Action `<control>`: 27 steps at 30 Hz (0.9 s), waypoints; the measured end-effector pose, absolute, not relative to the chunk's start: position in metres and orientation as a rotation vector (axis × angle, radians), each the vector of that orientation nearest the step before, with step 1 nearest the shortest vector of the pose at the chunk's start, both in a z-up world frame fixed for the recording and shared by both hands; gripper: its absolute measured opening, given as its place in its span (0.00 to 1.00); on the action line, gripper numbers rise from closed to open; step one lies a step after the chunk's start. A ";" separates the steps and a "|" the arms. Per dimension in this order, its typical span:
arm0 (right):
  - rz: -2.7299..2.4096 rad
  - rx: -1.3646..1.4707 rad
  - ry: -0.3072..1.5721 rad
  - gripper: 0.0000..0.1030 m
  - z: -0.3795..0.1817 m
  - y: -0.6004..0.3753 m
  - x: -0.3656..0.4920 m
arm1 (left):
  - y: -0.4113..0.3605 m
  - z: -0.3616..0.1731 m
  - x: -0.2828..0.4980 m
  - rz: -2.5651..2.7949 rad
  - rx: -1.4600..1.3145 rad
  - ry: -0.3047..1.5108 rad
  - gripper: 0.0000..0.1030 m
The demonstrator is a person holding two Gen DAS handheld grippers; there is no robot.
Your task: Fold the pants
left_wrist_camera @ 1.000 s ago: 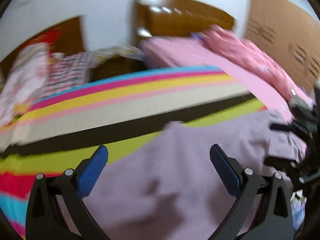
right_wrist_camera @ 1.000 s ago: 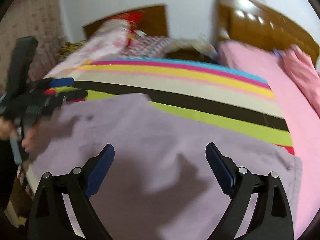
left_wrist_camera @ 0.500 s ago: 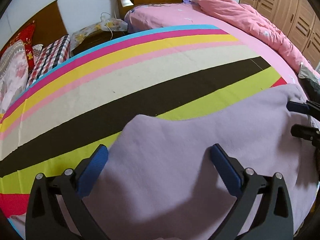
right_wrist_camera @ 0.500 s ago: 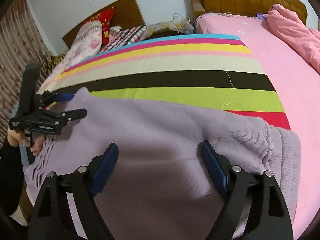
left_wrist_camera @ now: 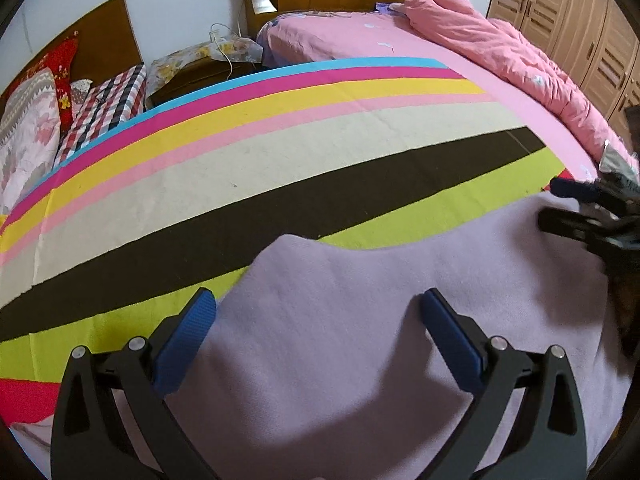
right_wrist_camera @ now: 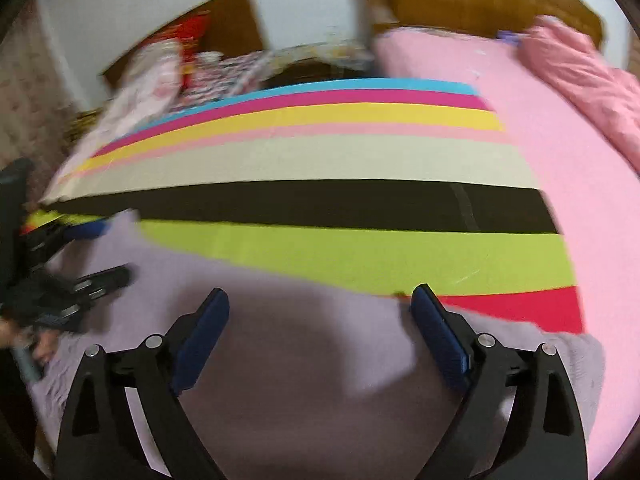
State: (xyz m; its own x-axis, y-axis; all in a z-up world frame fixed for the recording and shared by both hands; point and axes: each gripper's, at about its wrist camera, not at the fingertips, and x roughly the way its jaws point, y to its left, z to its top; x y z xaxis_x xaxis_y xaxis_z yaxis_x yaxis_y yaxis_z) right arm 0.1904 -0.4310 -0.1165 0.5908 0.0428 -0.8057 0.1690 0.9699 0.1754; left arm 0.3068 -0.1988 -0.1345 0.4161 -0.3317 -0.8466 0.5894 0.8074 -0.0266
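- Here we see the left claw [left_wrist_camera: 316,320] pointing down at the lilac pants [left_wrist_camera: 380,340], its blue pads wide apart and gripping nothing.
- Left of that claw's left pad lies the lime band of the striped blanket [left_wrist_camera: 280,152]; the cloth edge runs right under that pad.
- Between and beyond the pads the pants lie flat, their far edge rising to a rounded corner ahead of the claw.
- Far right of it, the right claw [left_wrist_camera: 560,204] sits at the pants' other end, blurred.
- In the right wrist view, we find the right claw [right_wrist_camera: 320,312] over the same pants [right_wrist_camera: 300,360], jaws opening, nothing pressed between the pads.
- Left of it the other claw rests at the pants' far end, with fingers of a hand [right_wrist_camera: 40,350] below.
- Ahead of its right pad the pants' edge meets lime and red bands; further right is a pink sheet [right_wrist_camera: 580,200].
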 end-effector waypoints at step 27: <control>-0.023 0.129 0.735 0.92 -0.056 -0.365 0.007 | -0.144 -0.021 0.195 -0.512 0.285 0.589 0.99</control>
